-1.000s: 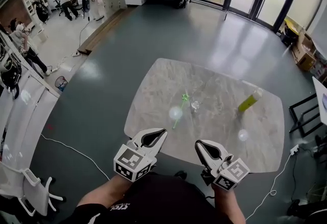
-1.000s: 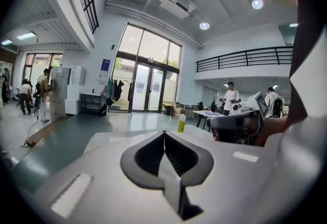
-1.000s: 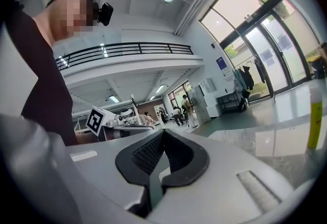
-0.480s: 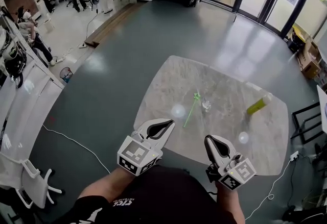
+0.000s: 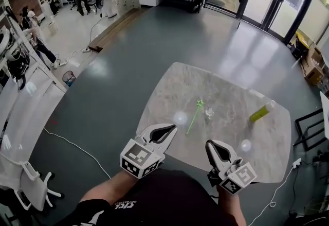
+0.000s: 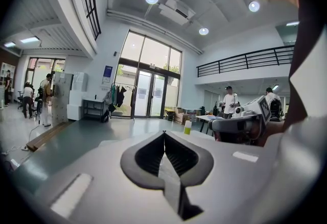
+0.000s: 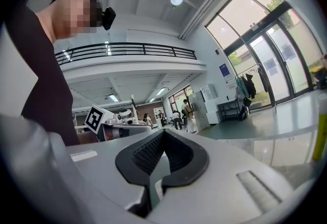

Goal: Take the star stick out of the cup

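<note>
Simply thin, green star stick point(image 5: 194, 117).

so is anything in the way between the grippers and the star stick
Nothing visible. Only bare table lies between the left gripper, the right gripper and the star stick. The cup stands just right of it.

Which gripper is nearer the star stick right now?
Left, by the head view. The left gripper sits just short of the star stick, at its near end; the right gripper is farther back, to its right.
</note>
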### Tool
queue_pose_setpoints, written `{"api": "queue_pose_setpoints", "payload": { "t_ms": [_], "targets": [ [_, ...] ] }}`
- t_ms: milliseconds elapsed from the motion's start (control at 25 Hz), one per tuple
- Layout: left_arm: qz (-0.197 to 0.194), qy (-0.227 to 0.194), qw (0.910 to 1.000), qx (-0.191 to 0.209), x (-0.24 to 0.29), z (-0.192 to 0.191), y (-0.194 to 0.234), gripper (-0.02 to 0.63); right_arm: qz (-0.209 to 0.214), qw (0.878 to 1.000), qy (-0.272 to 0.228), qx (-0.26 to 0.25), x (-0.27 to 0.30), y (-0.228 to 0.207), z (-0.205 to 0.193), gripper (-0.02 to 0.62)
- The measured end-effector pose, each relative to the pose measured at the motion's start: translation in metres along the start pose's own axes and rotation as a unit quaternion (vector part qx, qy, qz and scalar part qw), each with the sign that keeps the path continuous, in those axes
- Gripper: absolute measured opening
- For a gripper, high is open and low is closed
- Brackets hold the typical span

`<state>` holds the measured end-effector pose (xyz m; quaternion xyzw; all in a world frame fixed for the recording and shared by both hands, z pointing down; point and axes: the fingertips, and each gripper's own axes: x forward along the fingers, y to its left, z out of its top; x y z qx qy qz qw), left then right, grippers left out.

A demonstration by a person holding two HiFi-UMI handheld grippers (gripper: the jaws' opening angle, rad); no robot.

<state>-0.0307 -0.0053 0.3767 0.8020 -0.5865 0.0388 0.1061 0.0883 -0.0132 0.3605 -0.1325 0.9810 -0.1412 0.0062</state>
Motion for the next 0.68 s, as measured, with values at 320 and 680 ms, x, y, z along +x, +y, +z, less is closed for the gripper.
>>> {"api": "queue_pose_setpoints", "payload": {
  "t_ms": [320,680],
  "targets": [
    [0.008,0.002,0.9999,-0.007,-0.002,-0.002,0.01,0.003,0.003,1.0,-0.022,0.018,0.007,-0.002,0.009,0.012],
    [0.015,0.003,0.9998,-0.014,-0.004,-0.002,0.02,0.003,0.007,1.0,-0.02,0.015,0.015,-0.001,0.009,0.012]
  ]
}}
